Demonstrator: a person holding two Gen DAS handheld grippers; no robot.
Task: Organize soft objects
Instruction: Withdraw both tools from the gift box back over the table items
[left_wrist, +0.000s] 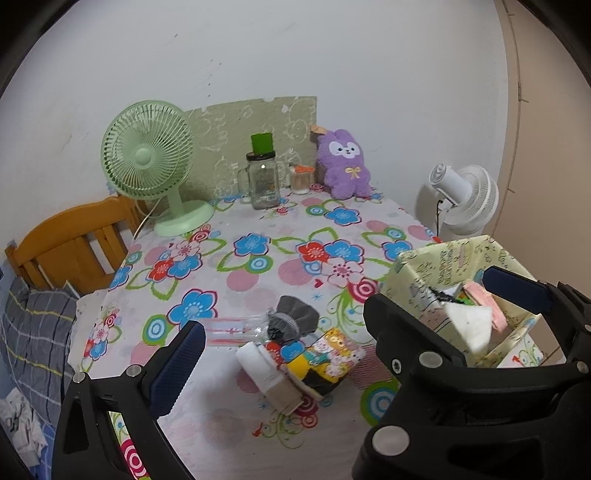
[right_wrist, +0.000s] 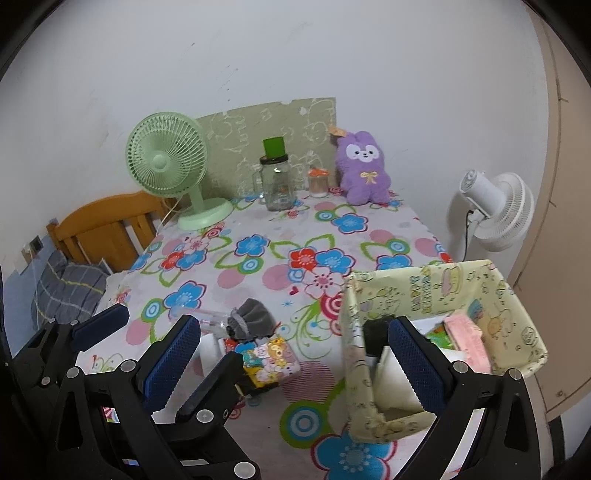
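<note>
A heap of small soft things lies on the flowered table: a grey drawstring pouch (left_wrist: 295, 314) (right_wrist: 251, 317), a cartoon-print pack (left_wrist: 328, 356) (right_wrist: 271, 360) and a white roll (left_wrist: 255, 360). A cream cartoon-print fabric box (left_wrist: 458, 254) (right_wrist: 424, 280) stands right of them, holding a pink pad (left_wrist: 484, 306) and white items. A purple plush rabbit (left_wrist: 343, 162) (right_wrist: 364, 168) sits against the back wall. My left gripper (left_wrist: 288, 332) is open just short of the heap. My right gripper (right_wrist: 291, 325) is open too, its right finger in front of the box. The left gripper's fingers (right_wrist: 103, 323) overlap the right's.
At the back stand a green desk fan (left_wrist: 147, 162), a glass jar with a green lid (left_wrist: 263, 177) and a small orange-topped jar (left_wrist: 301, 179). A white fan (left_wrist: 465, 199) stands beyond the table's right edge. A wooden headboard (left_wrist: 70, 240) and plaid pillow (left_wrist: 33, 332) lie left.
</note>
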